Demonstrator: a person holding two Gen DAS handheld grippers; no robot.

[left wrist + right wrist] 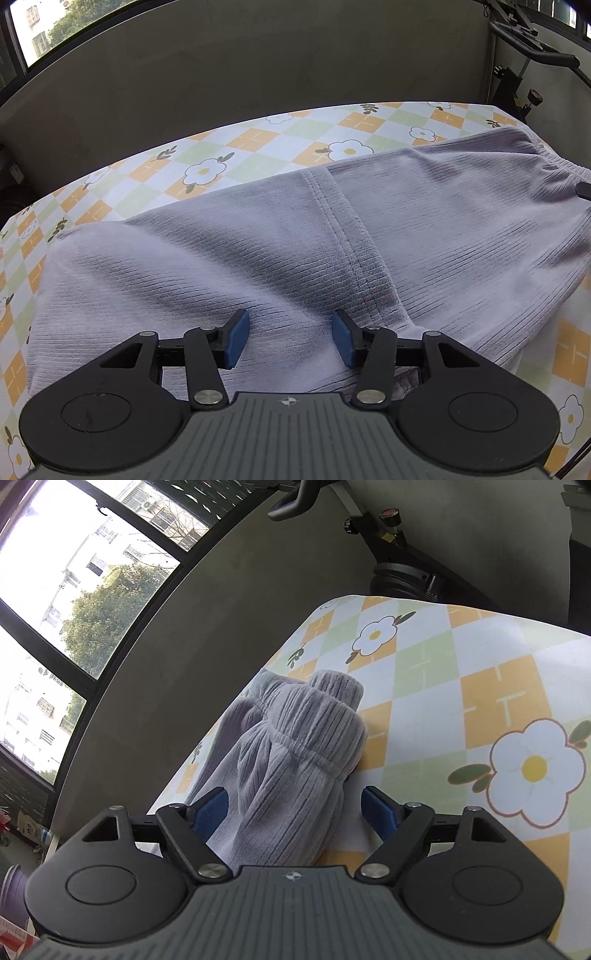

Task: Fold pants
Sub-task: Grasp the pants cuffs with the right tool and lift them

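Across the flowered tablecloth (258,140) the grey pants (258,240) lie folded leg over leg, reaching its far right corner, both the left gripper (290,339) and right gripper (295,812) open, crosswise folds remaining.

A table (258,144) covered in a checked, flower-printed cloth (480,664) carries ribbed grey pants (258,251), spread lengthwise, their elastic waistband (317,734) near one end edge.
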